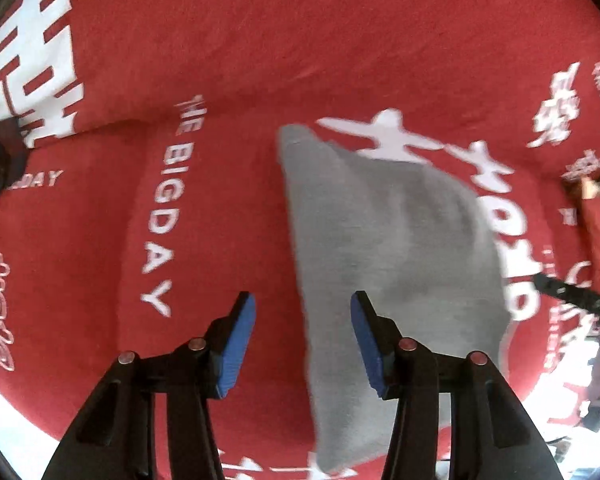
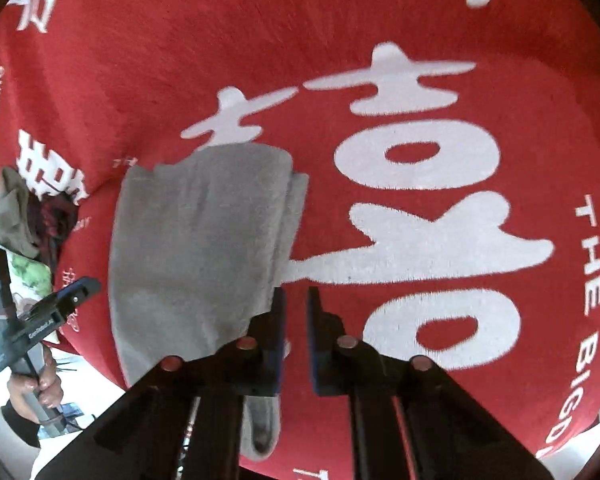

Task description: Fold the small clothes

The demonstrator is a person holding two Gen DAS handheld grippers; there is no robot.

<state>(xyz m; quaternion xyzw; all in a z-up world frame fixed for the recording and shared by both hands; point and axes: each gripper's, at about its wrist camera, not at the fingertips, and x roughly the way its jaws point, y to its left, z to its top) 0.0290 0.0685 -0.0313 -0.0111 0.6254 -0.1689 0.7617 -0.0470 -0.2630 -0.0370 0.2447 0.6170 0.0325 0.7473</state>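
While the grey cloth (image 2: pixel 196 248) lies folded on the red blanket (image 2: pixel 260 60), the left gripper (image 1: pixel 302 344) hovers wide open and empty, the right gripper (image 2: pixel 296 344) nearly closed, empty; a careless graze could undo the fold.

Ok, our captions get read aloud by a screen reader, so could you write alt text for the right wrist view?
A folded grey garment lies on a red cloth printed with large white characters. The right hand-held gripper hovers at its right edge, jaws slightly apart and holding nothing.

One grey garment (image 1: pixel 388 240); one red cloth (image 1: pixel 260 60); two grippers (image 1: pixel 302 312).
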